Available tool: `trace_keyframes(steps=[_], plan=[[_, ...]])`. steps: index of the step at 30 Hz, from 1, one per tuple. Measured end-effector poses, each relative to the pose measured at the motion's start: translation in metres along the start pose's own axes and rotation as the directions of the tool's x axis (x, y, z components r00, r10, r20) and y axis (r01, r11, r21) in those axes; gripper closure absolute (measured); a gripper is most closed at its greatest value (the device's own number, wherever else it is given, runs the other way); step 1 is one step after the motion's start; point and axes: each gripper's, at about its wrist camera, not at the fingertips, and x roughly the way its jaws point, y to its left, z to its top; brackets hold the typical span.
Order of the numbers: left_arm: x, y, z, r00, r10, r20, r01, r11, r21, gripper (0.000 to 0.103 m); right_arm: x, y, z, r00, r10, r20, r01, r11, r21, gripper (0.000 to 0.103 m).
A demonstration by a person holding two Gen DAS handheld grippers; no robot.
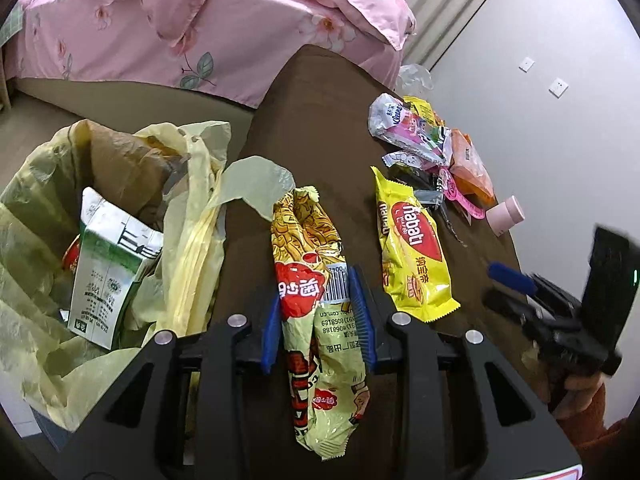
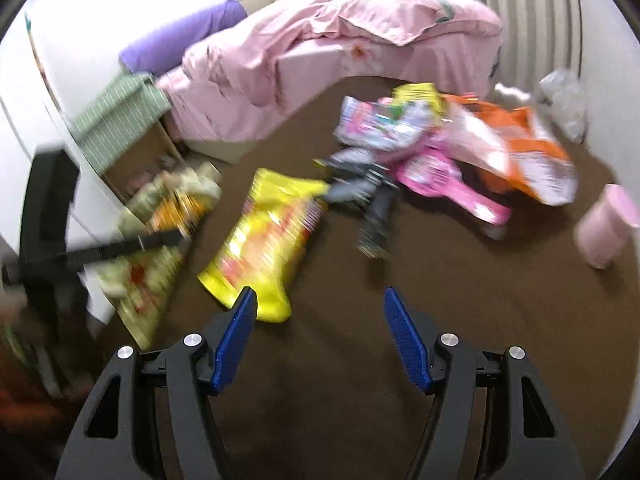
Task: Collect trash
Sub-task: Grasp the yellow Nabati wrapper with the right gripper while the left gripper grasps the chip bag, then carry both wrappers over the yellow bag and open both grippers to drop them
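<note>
My left gripper [image 1: 316, 292] is shut on a yellow-and-red noodle wrapper [image 1: 304, 232], which hangs lengthwise between the blue pads above the brown table [image 1: 320, 120]. To its left a pale yellow trash bag [image 1: 192, 208] stands open with a green-and-white milk carton [image 1: 112, 264] inside. A yellow snack packet [image 1: 412, 248] lies flat to the right. My right gripper [image 2: 320, 300] is open over bare table, with the yellow snack packet [image 2: 268, 240] just beyond its left finger. The right wrist view is blurred; the noodle wrapper [image 2: 140, 280] shows at its left.
A heap of wrappers [image 1: 420, 136], an orange bag [image 1: 472, 164] and a toppled pink cup [image 1: 506, 216] lie at the table's far right by the white wall. A bed with pink bedding [image 1: 200, 20] stands behind. A crumpled clear plastic piece [image 1: 416, 78] sits at the back.
</note>
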Motion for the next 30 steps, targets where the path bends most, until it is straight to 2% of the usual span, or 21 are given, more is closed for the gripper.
trace_keyframes(steps=[2, 6, 9, 10, 12, 13, 17, 22, 30], plan=[[0.0, 0.0, -0.002, 1.0, -0.002, -0.005, 0.002, 1.0, 0.006, 0.073, 0.019, 0.01, 0.013, 0.999, 0.034, -0.007, -0.034, 0.999, -0.001, 0.04], [-0.003, 0.0, -0.005, 1.0, -0.011, -0.014, 0.012, 1.0, 0.013, 0.073, 0.059, 0.029, 0.037, 0.998, -0.027, -0.05, 0.023, 0.996, -0.087, 0.045], [-0.004, -0.001, -0.006, 1.0, -0.02, -0.022, 0.02, 0.999, 0.027, 0.07, 0.076, 0.036, 0.048, 0.996, -0.014, -0.091, 0.001, 0.99, -0.138, 0.065], [-0.004, -0.001, -0.007, 1.0, -0.021, -0.022, 0.022, 0.999, 0.029, 0.07, 0.079, 0.038, 0.048, 0.994, -0.01, -0.11, -0.008, 0.987, -0.158, 0.077], [-0.004, 0.0, -0.008, 0.999, -0.024, -0.025, 0.025, 0.999, 0.032, 0.068, 0.08, 0.041, 0.047, 0.993, -0.008, -0.118, -0.014, 0.982, -0.187, 0.082], [-0.004, 0.001, -0.009, 0.999, -0.027, -0.024, 0.028, 0.999, 0.031, 0.068, 0.077, 0.042, 0.044, 0.994, -0.006, -0.112, -0.016, 0.98, -0.2, 0.088], [-0.005, -0.001, -0.008, 0.999, -0.039, -0.035, 0.041, 0.999, 0.033, 0.067, 0.061, 0.034, 0.037, 0.996, 0.023, -0.086, -0.039, 0.98, -0.193, 0.092], [-0.006, -0.004, -0.002, 0.994, -0.087, -0.063, 0.089, 0.996, 0.031, 0.059, 0.039, 0.016, 0.029, 0.999, 0.024, -0.037, -0.03, 0.988, -0.149, 0.093], [0.008, -0.007, 0.02, 0.993, -0.038, -0.11, 0.041, 0.999, 0.027, 0.057, 0.025, -0.001, 0.014, 1.0, 0.009, -0.005, -0.01, 0.994, -0.113, 0.093]])
